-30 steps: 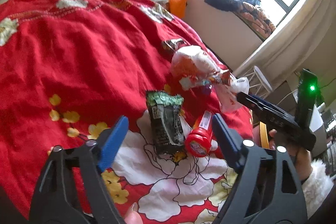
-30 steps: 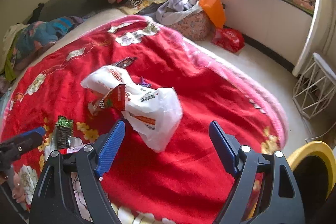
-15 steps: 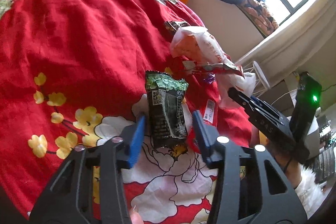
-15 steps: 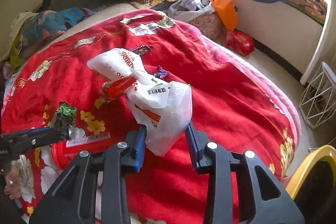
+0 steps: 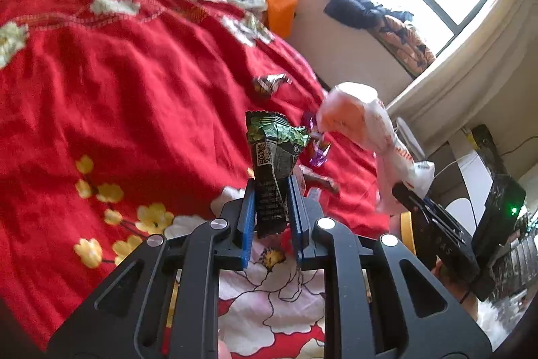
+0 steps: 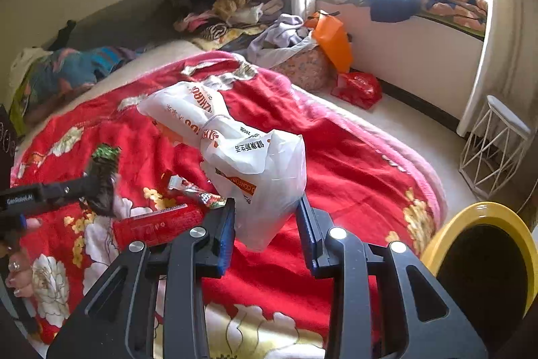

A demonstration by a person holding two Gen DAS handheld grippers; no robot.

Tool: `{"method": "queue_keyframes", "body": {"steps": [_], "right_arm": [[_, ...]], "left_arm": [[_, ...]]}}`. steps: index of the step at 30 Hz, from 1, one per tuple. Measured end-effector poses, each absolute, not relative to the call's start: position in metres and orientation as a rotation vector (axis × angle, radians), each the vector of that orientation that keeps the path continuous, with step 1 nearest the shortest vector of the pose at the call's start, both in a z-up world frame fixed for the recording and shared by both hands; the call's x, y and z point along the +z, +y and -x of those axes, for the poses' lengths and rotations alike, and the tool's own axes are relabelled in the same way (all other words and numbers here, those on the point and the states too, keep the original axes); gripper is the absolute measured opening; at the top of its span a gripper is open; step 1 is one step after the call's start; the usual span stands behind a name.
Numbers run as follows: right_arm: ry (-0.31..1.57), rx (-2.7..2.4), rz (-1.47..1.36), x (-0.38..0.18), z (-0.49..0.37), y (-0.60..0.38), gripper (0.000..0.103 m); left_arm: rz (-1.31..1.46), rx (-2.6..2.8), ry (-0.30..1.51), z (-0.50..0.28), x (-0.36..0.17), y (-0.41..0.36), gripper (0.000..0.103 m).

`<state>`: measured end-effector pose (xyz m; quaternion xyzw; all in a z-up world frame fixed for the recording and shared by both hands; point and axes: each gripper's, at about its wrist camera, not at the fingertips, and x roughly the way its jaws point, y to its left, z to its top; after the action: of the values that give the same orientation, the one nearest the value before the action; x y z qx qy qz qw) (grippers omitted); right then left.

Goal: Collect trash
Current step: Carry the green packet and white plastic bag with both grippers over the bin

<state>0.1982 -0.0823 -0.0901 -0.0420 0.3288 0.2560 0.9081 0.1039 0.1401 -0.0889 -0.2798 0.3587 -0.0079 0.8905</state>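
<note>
My left gripper (image 5: 271, 187) has its blue pads pressed on a green-and-black snack wrapper (image 5: 272, 153), its jaws still closing, and holds it upright just above the red floral blanket (image 5: 134, 90). My right gripper (image 6: 265, 211) is shut on the lower end of a white printed plastic bag (image 6: 255, 157), which hangs lifted over the blanket. On the blanket lie a red tube (image 6: 158, 224), a thin stick wrapper (image 6: 198, 192), a purple candy wrapper (image 5: 317, 153) and a brown wrapper (image 5: 269, 83). The right wrist view shows the left gripper (image 6: 97, 187) holding its wrapper at the left.
A yellow-rimmed bin (image 6: 447, 231) stands at the bed's near right corner. On the floor beyond are a white wire stool (image 6: 497, 143), a red bag (image 6: 358, 86) and an orange bag (image 6: 333, 39). Clothes (image 6: 228, 5) are piled at the far end.
Both grippers went from wide open to shut. The left took the green wrapper and raised it upright. The right took the white bag and lifted it, leaving the stick wrapper on the blanket.
</note>
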Motion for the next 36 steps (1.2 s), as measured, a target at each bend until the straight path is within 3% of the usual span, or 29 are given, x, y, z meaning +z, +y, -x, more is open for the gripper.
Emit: {"method": "queue_keyframes", "body": {"steps": [36], "right_arm": [[0.619, 0.423, -0.062, -0.048, -0.144, -0.178, 0.031]], "left_arm": [[0.38, -0.168, 0.599, -0.094, -0.011, 0.061, 0.012]]}}
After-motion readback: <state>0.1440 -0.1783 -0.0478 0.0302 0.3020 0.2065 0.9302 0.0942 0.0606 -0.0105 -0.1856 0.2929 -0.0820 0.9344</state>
